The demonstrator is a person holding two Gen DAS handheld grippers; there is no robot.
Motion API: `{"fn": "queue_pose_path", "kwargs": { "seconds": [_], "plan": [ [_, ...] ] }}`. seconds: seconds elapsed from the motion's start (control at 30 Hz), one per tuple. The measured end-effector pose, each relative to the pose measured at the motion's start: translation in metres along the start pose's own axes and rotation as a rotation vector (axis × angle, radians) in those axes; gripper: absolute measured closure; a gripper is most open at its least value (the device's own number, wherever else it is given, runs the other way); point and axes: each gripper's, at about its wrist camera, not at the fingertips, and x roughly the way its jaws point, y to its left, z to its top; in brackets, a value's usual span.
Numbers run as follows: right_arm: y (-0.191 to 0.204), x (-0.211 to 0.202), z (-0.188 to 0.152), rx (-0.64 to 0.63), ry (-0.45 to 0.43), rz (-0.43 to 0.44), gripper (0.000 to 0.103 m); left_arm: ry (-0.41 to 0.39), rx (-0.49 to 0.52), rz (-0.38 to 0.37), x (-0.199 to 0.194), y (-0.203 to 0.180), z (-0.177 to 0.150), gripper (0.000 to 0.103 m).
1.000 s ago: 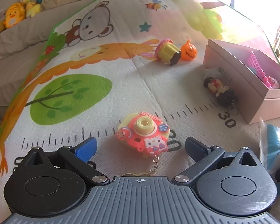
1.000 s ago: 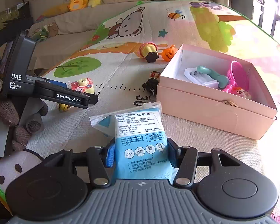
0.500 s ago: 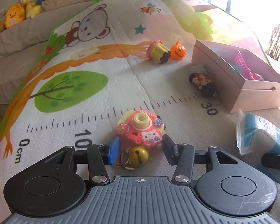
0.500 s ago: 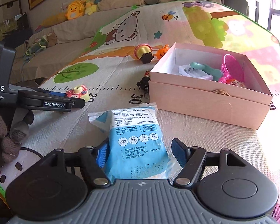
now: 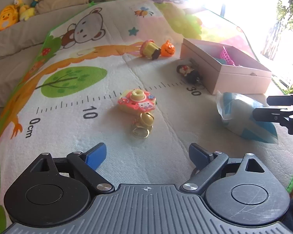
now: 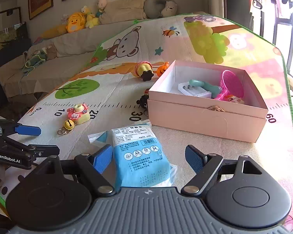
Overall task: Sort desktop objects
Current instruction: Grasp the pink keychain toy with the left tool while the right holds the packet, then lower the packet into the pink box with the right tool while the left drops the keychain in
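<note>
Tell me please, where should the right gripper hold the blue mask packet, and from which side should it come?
Grip the blue mask packet across its narrow width at the near end, coming low along its length. It lies flat, lengthwise between the right gripper's opening jaws, neither pad pressing it; probably close there.

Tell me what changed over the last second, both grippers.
The left gripper closed around the toy camera, then let go and backed off; its fingers are opening with nothing between them. The right gripper, which had squeezed the blue packet, is opening, and the packet lies loose between its fingers. The pink box, pumpkin and doll keychain stayed put.
</note>
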Motion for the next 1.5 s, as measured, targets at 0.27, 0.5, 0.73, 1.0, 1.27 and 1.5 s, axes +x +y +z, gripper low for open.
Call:
{"fn": "queue_pose_path", "kwargs": {
  "seconds": [0.27, 0.5, 0.73, 1.0, 1.27, 1.5],
  "plan": [
    [0.011, 0.008, -0.001, -0.068, 0.015, 0.030, 0.019, -0.012, 0.091, 0.088, 0.057, -0.007, 0.045, 0.007],
    [0.021, 0.012, 0.001, -0.191, 0.041, 0.050, 0.018, 0.053, 0.065, -0.080, 0.076, -0.013, 0.057, 0.008],
    [0.013, 0.008, -0.005, -0.200, 0.048, 0.039, 0.015, 0.013, 0.122, -0.146, 0.054, -0.032, 0.039, 0.007],
    [0.020, 0.021, 0.000, -0.364, 0.057, 0.086, 0.015, 0.037, 0.232, -0.138, 0.080, -0.038, 0.050, 0.009],
    [0.011, 0.024, 0.003, -0.281, 0.142, 0.139, 0.049, 0.033, 0.204, -0.125, 0.064, -0.045, 0.042, 0.039],
    [-0.004, -0.003, -0.006, -0.214, 0.170, 0.105, 0.051, 0.050, 0.204, -0.085, 0.036, -0.055, 0.035, 0.040]
  ]
}}
